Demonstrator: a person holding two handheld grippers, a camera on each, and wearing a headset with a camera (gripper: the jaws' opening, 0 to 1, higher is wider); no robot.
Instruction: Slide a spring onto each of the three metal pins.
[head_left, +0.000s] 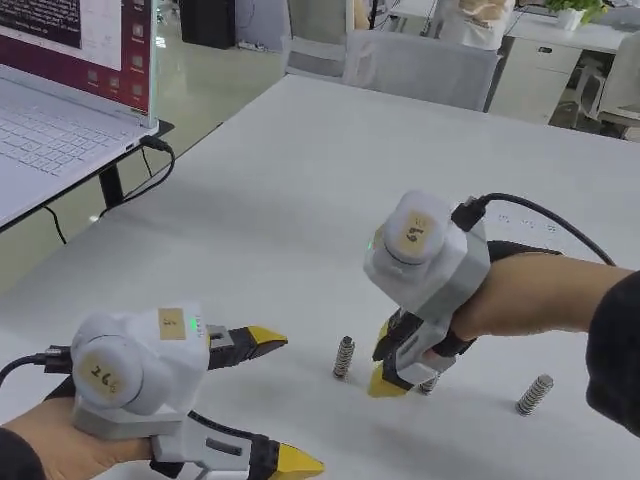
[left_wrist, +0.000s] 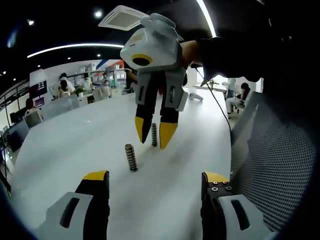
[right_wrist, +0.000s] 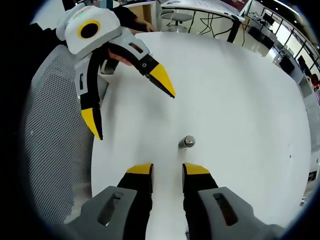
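Left hand-held gripper (head_left: 285, 400) sits low, jaws spread wide, empty. Right hand-held gripper (head_left: 384, 365) tips down over worktop (head_left: 300, 180), jaws slightly apart, empty, upright spring (head_left: 343, 357) just beside.

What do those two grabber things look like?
Both the left gripper and the right gripper have chunky white bodies, black jaws with yellow tips, and a round tan sticker with a handwritten number. A black cable plugs into each. The left one has a green light. The person wears dark sleeves.
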